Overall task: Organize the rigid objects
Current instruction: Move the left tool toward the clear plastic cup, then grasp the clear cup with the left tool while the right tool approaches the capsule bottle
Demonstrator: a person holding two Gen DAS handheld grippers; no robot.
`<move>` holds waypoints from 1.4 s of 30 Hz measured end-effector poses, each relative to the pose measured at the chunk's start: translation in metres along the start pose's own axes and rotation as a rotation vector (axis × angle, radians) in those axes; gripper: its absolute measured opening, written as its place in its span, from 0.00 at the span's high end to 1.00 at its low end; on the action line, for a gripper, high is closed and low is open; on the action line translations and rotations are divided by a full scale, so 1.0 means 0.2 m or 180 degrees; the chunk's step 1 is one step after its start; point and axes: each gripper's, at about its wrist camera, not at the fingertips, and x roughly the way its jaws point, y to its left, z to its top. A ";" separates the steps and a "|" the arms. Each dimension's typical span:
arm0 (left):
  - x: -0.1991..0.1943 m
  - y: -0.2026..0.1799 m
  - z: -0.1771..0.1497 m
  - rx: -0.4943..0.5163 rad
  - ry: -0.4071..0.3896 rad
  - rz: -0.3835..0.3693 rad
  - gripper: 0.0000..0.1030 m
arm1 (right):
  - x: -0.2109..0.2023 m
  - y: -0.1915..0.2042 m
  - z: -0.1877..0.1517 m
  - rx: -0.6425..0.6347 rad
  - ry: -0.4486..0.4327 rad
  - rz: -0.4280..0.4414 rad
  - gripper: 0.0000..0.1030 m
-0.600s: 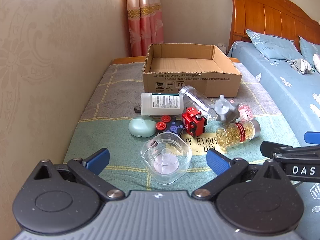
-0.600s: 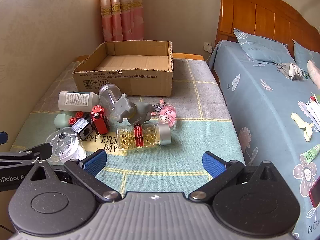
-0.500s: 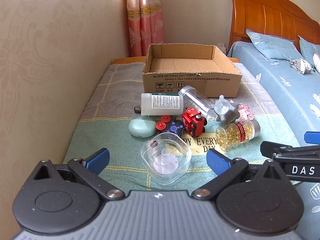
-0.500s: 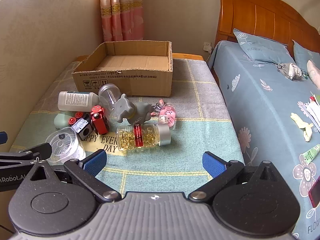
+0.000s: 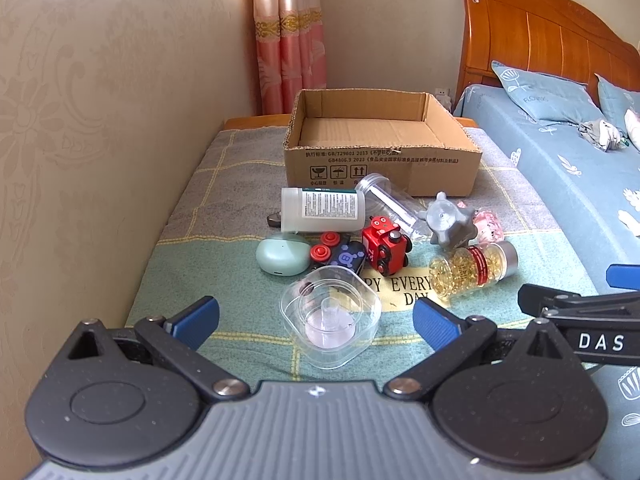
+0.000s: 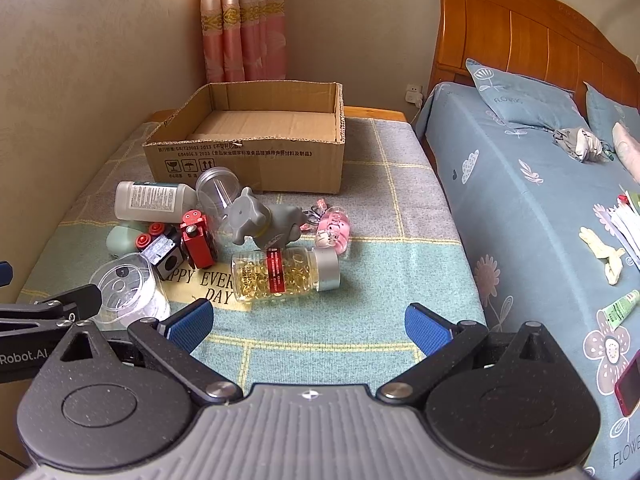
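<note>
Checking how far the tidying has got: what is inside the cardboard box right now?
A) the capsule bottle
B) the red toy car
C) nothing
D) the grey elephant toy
C: both views show the bare floor of the cardboard box, while the capsule bottle, red toy car and grey elephant toy lie on the blanket in front.

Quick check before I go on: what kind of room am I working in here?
Most likely a bedroom in a home. A bed with a carved wooden headboard and blue floral bedding stands at the right, a pink curtain hangs in the corner, and the clutter lies on a blanket-covered surface beside the bed.
</note>
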 end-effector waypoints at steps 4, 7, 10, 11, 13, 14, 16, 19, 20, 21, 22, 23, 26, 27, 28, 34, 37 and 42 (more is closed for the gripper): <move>0.00 0.00 0.00 0.0002 0.0000 0.0000 0.01 | 0.00 0.00 0.00 -0.0003 0.0001 -0.0001 0.00; 0.00 0.00 0.00 0.0005 0.0001 0.0004 0.01 | 0.00 0.00 0.00 -0.0002 0.0002 -0.0002 0.00; 0.00 0.00 0.00 0.0002 0.0005 -0.0005 0.01 | 0.00 0.00 0.00 -0.0002 0.0002 -0.0007 0.00; 0.00 0.00 0.00 0.0000 0.0007 -0.0008 0.01 | 0.00 0.00 0.00 -0.0003 0.0002 -0.0009 0.00; 0.00 0.00 0.00 0.0002 0.0008 -0.0013 0.01 | 0.00 0.00 0.00 -0.0007 -0.0001 -0.0010 0.00; 0.01 0.00 0.01 0.0005 0.0008 -0.0013 0.01 | 0.00 0.00 0.01 -0.0009 -0.0001 -0.0008 0.00; 0.01 0.00 0.01 0.0018 0.0007 -0.0018 0.01 | 0.00 0.00 0.01 -0.0018 -0.0002 -0.0003 0.00; 0.03 0.01 0.01 0.0055 -0.0002 -0.0039 0.01 | 0.01 0.00 0.02 -0.0047 -0.0021 0.0020 0.00; 0.04 0.01 0.01 0.0079 -0.0007 -0.0046 0.01 | 0.01 0.00 0.02 -0.0053 -0.0037 0.0034 0.00; 0.04 0.01 0.01 0.0108 -0.0027 -0.0062 0.01 | 0.01 0.00 0.02 -0.0061 -0.0049 0.0049 0.00; 0.05 0.02 0.01 0.0134 -0.0046 -0.0085 0.01 | 0.02 0.00 0.03 -0.0076 -0.0059 0.0067 0.00; 0.05 0.02 0.01 0.0167 -0.0061 -0.0114 0.01 | 0.02 0.00 0.03 -0.0098 -0.0064 0.0076 0.00; 0.06 0.03 -0.01 0.0274 -0.0088 -0.0191 0.01 | 0.06 -0.01 0.03 -0.0165 -0.0058 0.0043 0.00; 0.07 0.04 -0.01 0.0316 -0.0110 -0.0222 0.01 | 0.07 -0.01 0.03 -0.0182 -0.0066 0.0065 0.00; 0.07 0.04 -0.02 0.0346 -0.0127 -0.0245 0.01 | 0.08 -0.02 0.03 -0.0193 -0.0058 0.0089 0.00; 0.12 0.08 -0.04 0.0520 -0.0087 -0.0464 0.01 | 0.15 -0.03 0.00 -0.0331 -0.0061 0.0289 0.00; 0.18 0.10 -0.06 0.0542 0.0004 -0.0578 0.01 | 0.23 -0.04 -0.04 -0.0376 0.0066 0.0386 0.00; 0.30 0.09 -0.12 0.0663 0.0168 -0.0610 0.01 | 0.35 -0.04 -0.10 -0.0408 0.0257 0.0488 0.00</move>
